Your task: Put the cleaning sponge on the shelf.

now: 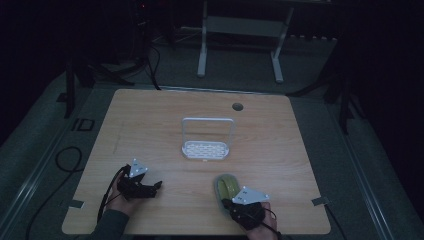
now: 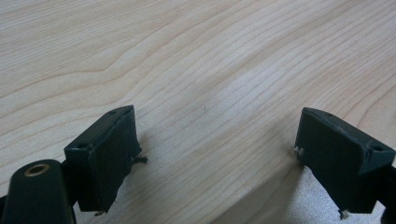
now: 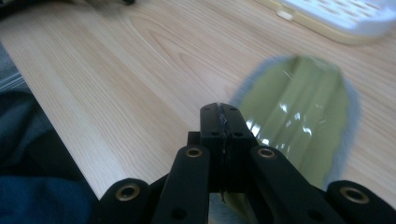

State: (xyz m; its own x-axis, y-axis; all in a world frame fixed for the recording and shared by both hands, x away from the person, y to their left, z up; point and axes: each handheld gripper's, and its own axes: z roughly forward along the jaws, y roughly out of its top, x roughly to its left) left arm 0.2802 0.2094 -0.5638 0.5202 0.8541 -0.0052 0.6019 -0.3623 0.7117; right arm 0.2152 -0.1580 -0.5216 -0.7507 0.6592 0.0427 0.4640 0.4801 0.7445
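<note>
I have the right gripper pinched tight on the clear wrap of the sponge, which lies flat on the table just short of the white rack. My left gripper sits well left of the sponge, jaws wide apart over bare wood, holding nothing. I judge this the pick-up step; next I need a clean lift and a carry forward to the rack.

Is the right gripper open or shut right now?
Shut: in the right gripper view the right gripper has its jaws pressed together beside the green sponge; anything pinched, cannot tell.
</note>
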